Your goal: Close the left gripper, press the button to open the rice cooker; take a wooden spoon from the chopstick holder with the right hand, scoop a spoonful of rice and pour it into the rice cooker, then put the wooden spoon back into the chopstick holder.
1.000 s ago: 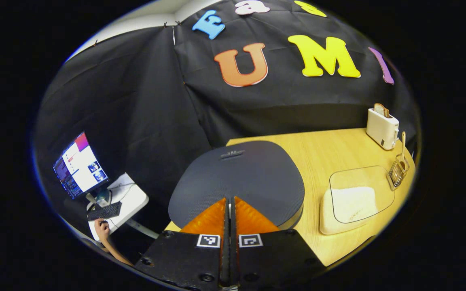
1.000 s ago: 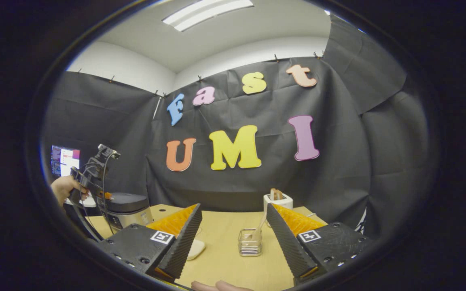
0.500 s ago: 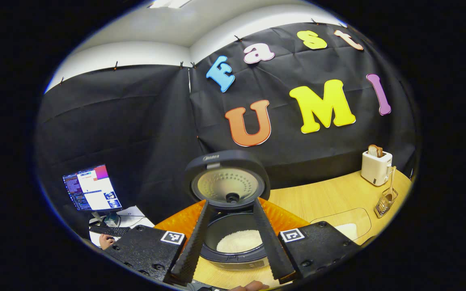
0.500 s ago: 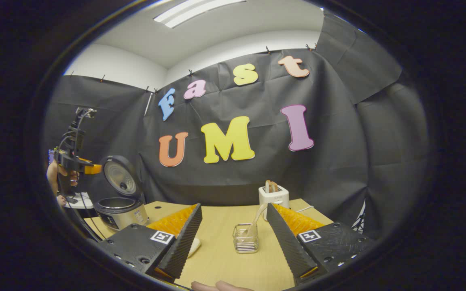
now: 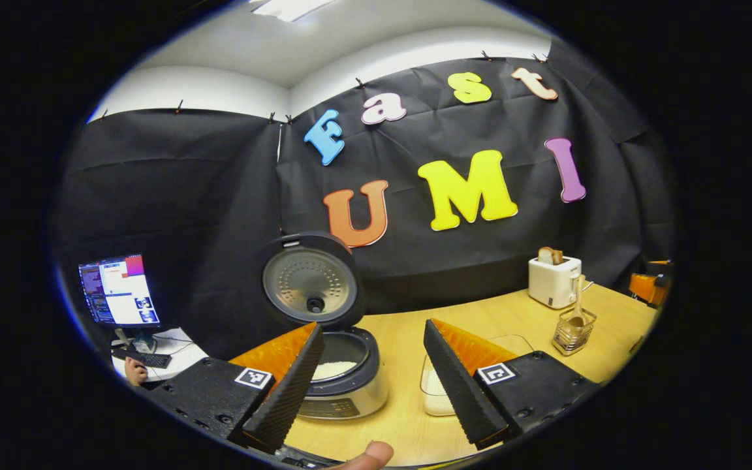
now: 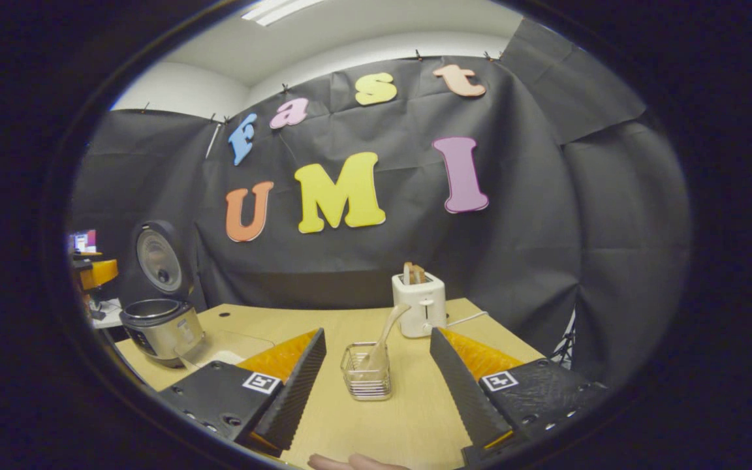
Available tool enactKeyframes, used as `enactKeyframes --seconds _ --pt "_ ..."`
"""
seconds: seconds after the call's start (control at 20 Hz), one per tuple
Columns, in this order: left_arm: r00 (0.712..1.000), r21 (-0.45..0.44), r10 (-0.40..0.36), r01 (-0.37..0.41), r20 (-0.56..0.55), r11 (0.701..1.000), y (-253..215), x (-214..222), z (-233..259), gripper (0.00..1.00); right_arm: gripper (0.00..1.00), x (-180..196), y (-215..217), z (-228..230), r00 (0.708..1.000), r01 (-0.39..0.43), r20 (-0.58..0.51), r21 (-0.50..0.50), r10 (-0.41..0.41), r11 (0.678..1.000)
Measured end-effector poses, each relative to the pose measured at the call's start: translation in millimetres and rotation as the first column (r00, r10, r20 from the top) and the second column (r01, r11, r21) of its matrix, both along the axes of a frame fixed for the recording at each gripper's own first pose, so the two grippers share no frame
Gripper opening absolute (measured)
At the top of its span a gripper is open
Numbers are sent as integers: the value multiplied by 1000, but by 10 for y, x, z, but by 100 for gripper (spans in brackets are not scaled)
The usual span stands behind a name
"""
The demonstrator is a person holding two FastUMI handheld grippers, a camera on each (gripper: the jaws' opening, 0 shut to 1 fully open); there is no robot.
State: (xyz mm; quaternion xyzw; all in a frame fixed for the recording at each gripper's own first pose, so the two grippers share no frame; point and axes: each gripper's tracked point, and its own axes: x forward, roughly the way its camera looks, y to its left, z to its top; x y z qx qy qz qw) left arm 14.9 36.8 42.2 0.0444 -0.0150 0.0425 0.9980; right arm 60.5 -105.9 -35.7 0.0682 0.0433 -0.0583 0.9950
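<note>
Rice cooker (image 6: 160, 326) lid's up, so spoon grab is next: right gripper (image 6: 376, 391) fingers spread, chopstick holder (image 6: 367, 371) with wooden spoon (image 6: 386, 329) right between them, toaster (image 6: 420, 301) just behind; left gripper (image 5: 369, 385) spread too

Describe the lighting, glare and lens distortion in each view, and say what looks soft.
Left gripper view: a ceiling light burns out at the top; the rice cooker lid's inner plate shines; fisheye bends the table edge. Right gripper view: even overhead light, the wooden spoon and chopstick holder sharp, the rim-side rice cooker squeezed and slightly soft.
</note>
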Motion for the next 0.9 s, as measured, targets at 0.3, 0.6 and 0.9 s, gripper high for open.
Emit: enactKeyframes --seconds 0.3,0.6,0.9 --pt "997 -45 -68 67 -28 997 -152 -84 -354 98 91 833 -187 -196 994 12 -107 1 -12 1000" --pt "996 -54 -81 79 -42 995 -151 22 -438 98 96 1720 -270 -578 962 25 -273 49 -11 998" --pt "997 -50 -54 51 -53 997 43 -1 -459 98 95 2262 -376 -793 933 63 -357 73 -33 995"
